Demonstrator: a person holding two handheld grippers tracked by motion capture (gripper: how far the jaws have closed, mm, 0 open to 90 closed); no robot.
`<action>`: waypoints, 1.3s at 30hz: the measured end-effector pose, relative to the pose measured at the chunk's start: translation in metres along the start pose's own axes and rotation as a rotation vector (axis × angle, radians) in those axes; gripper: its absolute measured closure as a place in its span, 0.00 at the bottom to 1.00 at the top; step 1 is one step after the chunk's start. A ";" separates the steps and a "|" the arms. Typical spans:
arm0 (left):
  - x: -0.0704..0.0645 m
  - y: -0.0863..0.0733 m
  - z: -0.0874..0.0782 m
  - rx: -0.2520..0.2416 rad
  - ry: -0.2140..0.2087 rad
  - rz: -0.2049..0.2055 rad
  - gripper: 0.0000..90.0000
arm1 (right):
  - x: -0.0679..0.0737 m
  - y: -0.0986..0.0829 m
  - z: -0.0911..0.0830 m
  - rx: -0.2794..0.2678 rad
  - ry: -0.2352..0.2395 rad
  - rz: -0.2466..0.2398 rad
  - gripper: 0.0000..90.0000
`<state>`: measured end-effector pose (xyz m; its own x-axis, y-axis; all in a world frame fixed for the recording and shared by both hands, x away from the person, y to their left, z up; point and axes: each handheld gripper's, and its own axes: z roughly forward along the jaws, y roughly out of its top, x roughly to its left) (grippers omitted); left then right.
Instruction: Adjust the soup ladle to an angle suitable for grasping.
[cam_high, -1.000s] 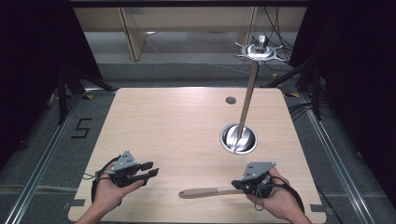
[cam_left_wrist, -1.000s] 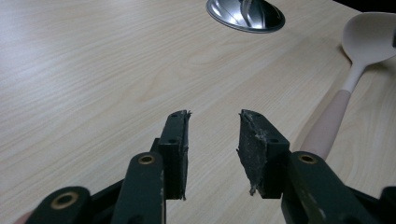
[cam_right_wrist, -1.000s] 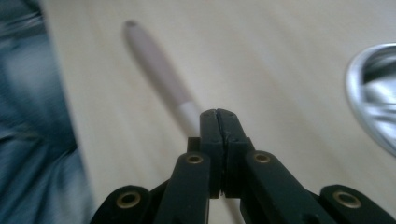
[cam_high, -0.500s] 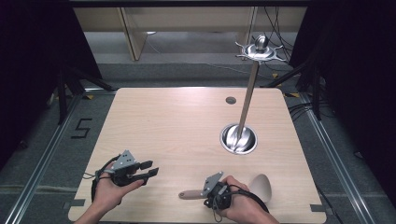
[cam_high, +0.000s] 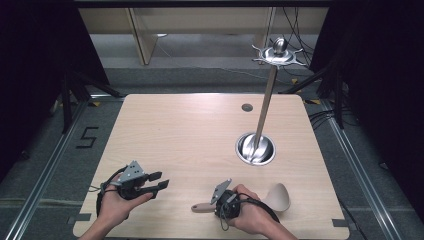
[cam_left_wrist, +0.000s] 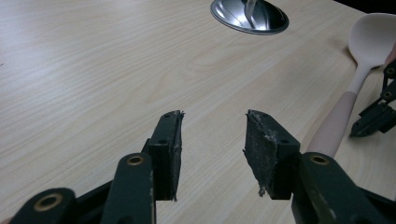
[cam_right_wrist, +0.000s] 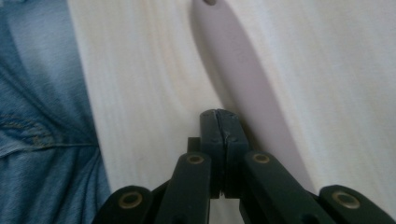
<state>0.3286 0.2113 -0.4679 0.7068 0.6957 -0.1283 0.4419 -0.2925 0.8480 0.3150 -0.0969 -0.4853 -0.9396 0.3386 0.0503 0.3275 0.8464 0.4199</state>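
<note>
Left gripper (cam_high: 159, 181) sits at roughly 7 o'clock on the table (cam_high: 190, 130), held in the person's left hand (cam_high: 116, 206), jaws spread wide with nothing between them; the left gripper view shows bare wood in the gap (cam_left_wrist: 212, 140). Right gripper (cam_high: 218, 195) is near the front edge at about 6 o'clock, right hand (cam_high: 250, 215) wrapped around it, and it lies over the spoon (cam_high: 277, 196). In the right gripper view its jaws are pressed flat together (cam_right_wrist: 224, 122) with nothing clamped; the spoon handle (cam_right_wrist: 243, 65) runs just beside them, toward 1 o'clock of the tips. Cannot tell if jaw and handle touch. The spoon lies flat on the table: pale bowl at 5 o'clock of the table, pinkish handle end poking out at 9 o'clock of the right gripper. From the left gripper view the spoon (cam_left_wrist: 369, 42) lies at 2 o'clock. The metal stand base (cam_high: 255, 148) sits at 3 o'clock on the table, well apart from both grippers, its pole (cam_high: 265, 107) rising to a spiked top (cam_high: 278, 53). Blue denim (cam_right_wrist: 42, 116) shows at 9 o'clock in the right gripper view.
</note>
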 end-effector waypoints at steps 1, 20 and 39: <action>0.000 0.000 0.000 0.000 -0.001 0.001 0.62 | -0.002 0.001 -0.001 -0.003 -0.004 0.010 1.00; 0.000 0.000 0.000 0.005 0.004 0.007 0.61 | -0.022 0.008 -0.003 -0.010 -0.049 0.057 1.00; 0.000 0.000 0.000 0.017 0.008 0.004 0.61 | -0.047 0.011 -0.028 0.207 -0.028 -0.015 0.65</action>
<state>0.3286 0.2116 -0.4683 0.7044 0.6994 -0.1209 0.4482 -0.3063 0.8398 0.3595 -0.1153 -0.4577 -0.9422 0.3344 0.0191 0.3299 0.9167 0.2253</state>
